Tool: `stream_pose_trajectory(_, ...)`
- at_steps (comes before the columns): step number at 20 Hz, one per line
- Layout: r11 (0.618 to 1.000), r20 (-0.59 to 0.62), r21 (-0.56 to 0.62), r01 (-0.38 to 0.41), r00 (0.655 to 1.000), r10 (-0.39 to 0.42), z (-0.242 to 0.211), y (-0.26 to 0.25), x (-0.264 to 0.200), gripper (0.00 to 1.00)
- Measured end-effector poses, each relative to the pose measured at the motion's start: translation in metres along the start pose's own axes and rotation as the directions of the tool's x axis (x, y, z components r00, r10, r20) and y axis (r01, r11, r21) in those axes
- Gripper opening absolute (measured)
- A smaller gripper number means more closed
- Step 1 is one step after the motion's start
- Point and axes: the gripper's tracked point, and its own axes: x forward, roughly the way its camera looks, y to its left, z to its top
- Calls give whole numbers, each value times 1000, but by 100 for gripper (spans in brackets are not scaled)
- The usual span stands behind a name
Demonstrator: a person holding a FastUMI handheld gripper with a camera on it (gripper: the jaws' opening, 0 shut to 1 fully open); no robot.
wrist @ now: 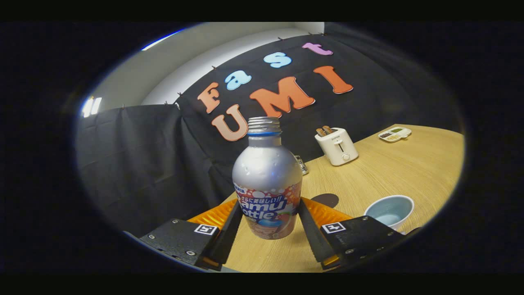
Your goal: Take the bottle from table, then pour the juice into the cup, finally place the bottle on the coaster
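Tongs (268,223) clamped on uncapped silver bottle (267,180), label partly legible "amu ottle", upright between fingers, cup (389,211) beside, toaster (338,146) beyond on worktop (393,172)

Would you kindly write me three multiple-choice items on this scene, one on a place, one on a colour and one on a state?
1. Where is the bottle?
A. Between the gripper fingers
B. Beside the toaster
C. Inside the cup

2. What colour is the ring round the bottle's neck?
A. Red
B. Blue
C. Green

3. In what state is the bottle's mouth?
A. Closed by a cap
B. Plugged with a cork
C. Open, with no cap on it

Answers: 1 A, since a finger presses on each side of its lower body. 2 B, since a blue band sits just under the thread. 3 C, since the bare threaded neck shows at the top.
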Motion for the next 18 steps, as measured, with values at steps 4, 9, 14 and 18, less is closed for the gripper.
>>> stream_pose_trajectory(4,996,4,-90,15,1000,-15,5,2,18,78)
stream_pose_trajectory(9,981,11,-187,60,998,-59,7,-10,48,78)
stream_pose_trajectory(14,943,42,-289,167,986,-162,11,-41,85,78)
stream_pose_trajectory(18,913,20,-349,210,976,-216,-1,-61,112,78)
